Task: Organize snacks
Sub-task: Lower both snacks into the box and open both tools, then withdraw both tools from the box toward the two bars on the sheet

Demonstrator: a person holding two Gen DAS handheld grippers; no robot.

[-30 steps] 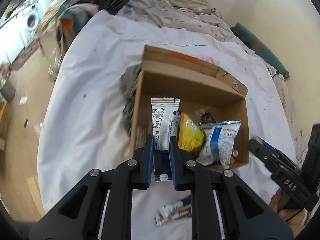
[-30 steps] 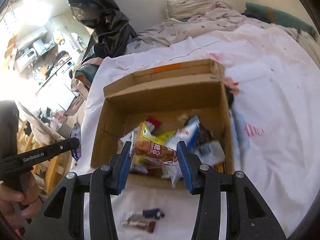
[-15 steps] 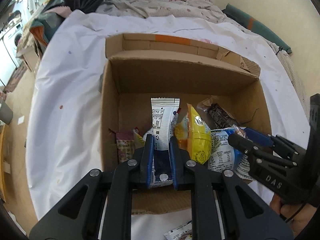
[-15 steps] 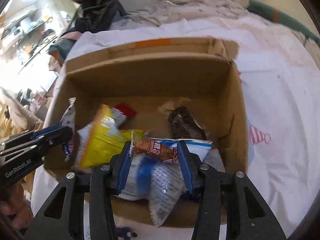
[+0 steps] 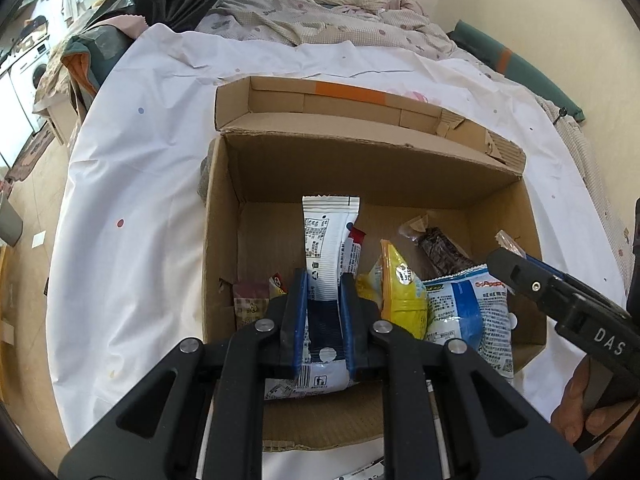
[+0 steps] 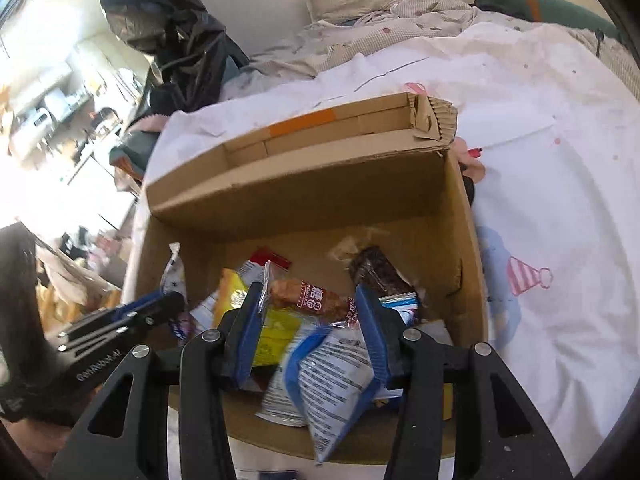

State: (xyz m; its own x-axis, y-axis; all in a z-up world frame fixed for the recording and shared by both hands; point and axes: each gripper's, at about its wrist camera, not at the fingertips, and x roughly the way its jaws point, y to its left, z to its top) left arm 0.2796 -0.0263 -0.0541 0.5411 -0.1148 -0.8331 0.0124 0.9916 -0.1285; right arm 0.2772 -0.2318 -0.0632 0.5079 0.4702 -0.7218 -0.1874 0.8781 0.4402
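An open cardboard box (image 5: 360,168) stands on a white sheet and holds several snack packets. My left gripper (image 5: 323,280) is shut on a white and dark blue packet (image 5: 326,240), held upright over the box's near left part. My right gripper (image 6: 310,300) is shut on a clear-wrapped orange-brown snack (image 6: 310,298) over the box (image 6: 320,192). Below lie a yellow packet (image 5: 400,292), a blue and white bag (image 5: 468,316) and a dark brown bar (image 5: 440,252). The right gripper also shows in the left wrist view (image 5: 504,258).
The white sheet (image 5: 140,200) covers the bed around the box. A pillow and rumpled bedding (image 5: 340,8) lie beyond it. A black bag (image 6: 168,20) stands at the far left. Small packets lie on the sheet near the box's front edge (image 5: 360,472).
Both grippers have moved forward over the box with their packets still held. The box now fills both views and the loose packets on the sheet have slipped almost out of view.
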